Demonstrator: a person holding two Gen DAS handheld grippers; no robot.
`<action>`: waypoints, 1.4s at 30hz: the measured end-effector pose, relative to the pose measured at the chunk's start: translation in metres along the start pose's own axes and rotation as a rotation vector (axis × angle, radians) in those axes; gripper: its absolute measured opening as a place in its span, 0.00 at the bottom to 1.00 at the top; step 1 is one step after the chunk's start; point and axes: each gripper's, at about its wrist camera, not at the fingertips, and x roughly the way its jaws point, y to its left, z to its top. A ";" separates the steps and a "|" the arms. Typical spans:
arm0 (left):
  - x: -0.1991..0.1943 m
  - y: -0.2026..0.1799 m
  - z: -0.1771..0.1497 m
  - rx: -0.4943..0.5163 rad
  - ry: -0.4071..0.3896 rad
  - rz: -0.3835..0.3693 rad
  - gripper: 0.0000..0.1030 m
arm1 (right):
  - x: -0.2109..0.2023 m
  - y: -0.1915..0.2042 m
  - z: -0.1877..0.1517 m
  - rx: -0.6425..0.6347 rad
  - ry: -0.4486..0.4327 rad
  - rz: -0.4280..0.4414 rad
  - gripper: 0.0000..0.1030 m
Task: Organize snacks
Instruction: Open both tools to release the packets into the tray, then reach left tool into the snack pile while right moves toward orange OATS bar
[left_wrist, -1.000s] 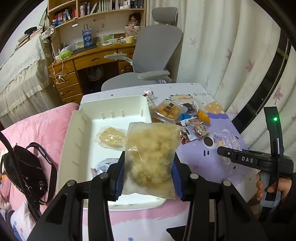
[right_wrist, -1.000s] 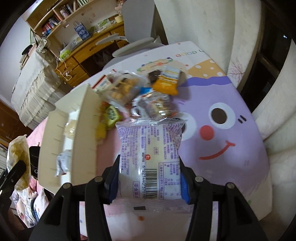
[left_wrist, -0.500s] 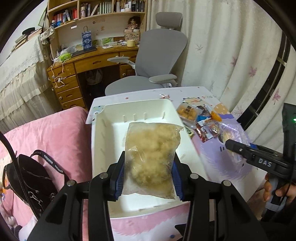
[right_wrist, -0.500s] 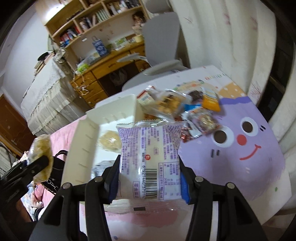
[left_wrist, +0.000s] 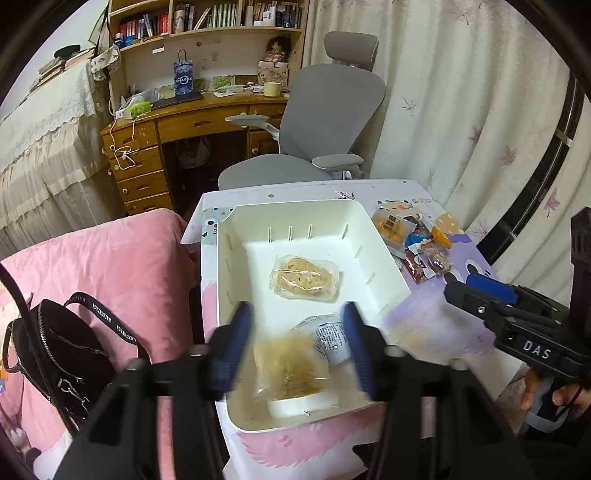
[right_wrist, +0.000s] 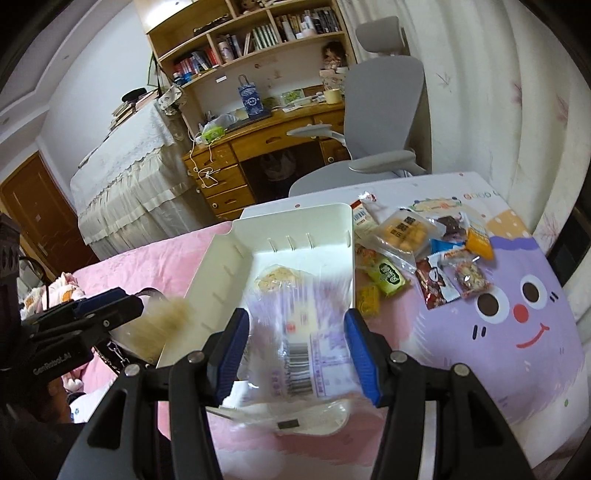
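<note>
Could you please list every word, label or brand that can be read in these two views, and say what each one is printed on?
"DAS": white letters on the right gripper body.
"BALENCIAGA": repeated along the strap of the black bag.
"GosRobot.AI", roughly: on the left gripper body.
"GOOD": at the far edge of the table mat, then cut off.
A barcode shows on the purple and white packet; its print is motion-blurred.
The loose snack wrappers and book spines are too small to read.

Straight ahead of the tool, a grey office chair (left_wrist: 325, 122) sits by a wooden desk (left_wrist: 192, 129) with drawers, bookshelves (left_wrist: 207, 18) above it. Pale floral curtains (left_wrist: 461, 92) hang to the right. On the left, lace-draped furniture (left_wrist: 44, 147) and a pink blanket (left_wrist: 110, 266).
</note>
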 end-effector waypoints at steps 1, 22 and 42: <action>-0.001 -0.001 -0.001 0.003 -0.003 -0.001 0.65 | 0.001 0.000 0.000 0.002 0.003 -0.010 0.62; 0.028 -0.058 -0.008 -0.013 0.135 -0.110 0.72 | -0.019 -0.061 -0.031 0.118 0.137 -0.100 0.63; 0.107 -0.176 0.031 -0.035 0.317 -0.130 0.79 | -0.027 -0.207 0.001 0.240 0.226 -0.119 0.63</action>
